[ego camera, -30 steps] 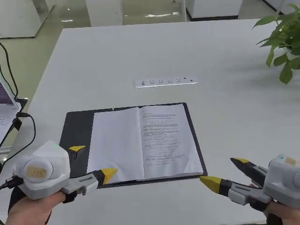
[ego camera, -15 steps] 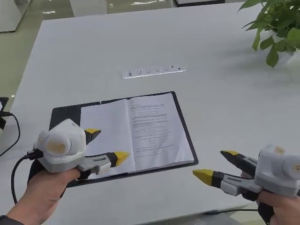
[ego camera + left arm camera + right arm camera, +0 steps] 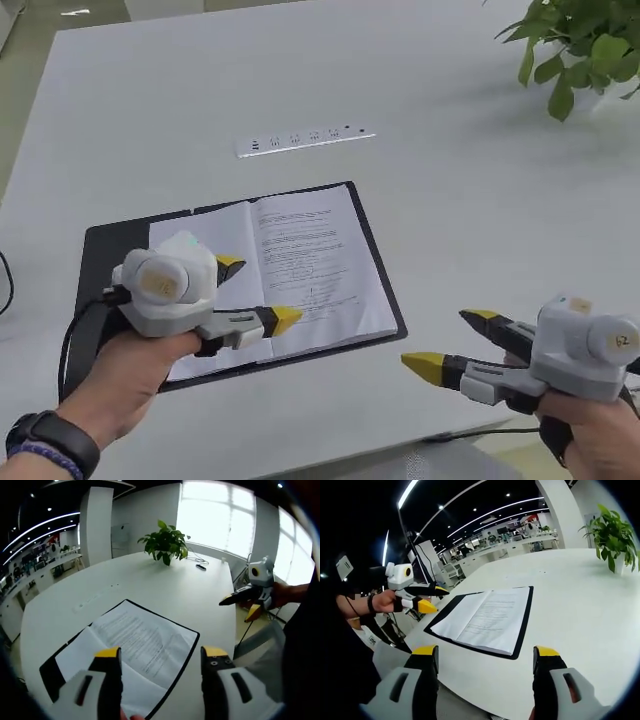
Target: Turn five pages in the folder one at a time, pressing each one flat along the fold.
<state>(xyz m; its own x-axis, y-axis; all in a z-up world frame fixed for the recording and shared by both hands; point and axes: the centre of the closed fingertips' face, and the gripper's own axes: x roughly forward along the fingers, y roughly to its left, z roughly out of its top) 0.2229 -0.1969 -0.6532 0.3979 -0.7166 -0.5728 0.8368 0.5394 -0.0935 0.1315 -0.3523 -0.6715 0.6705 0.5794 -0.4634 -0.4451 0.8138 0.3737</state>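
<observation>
A black folder (image 3: pixel 98 242) lies open on the white table, a blank page (image 3: pixel 200 232) on its left and a printed page (image 3: pixel 310 262) on its right. It also appears as the folder (image 3: pixel 131 642) and folder (image 3: pixel 485 617) in the gripper views. My left gripper (image 3: pixel 258 292) hovers open above the left page's near part, yellow tips apart, holding nothing. My right gripper (image 3: pixel 455 342) stands open off the folder's near right corner, above bare table. From the left gripper view the right gripper (image 3: pixel 246 605) shows at right; the left gripper (image 3: pixel 422 598) shows at left in the right gripper view.
A white power strip (image 3: pixel 303 140) lies beyond the folder. A potted green plant (image 3: pixel 570 50) stands at the far right. A black cable (image 3: pixel 85 325) trails from the left gripper over the folder's left side. The table edge (image 3: pixel 350 455) runs near me.
My left gripper has moved right and forward, from off the folder's near left corner to above the left page. The right gripper stays near the folder's right corner. The head camera shifted.
</observation>
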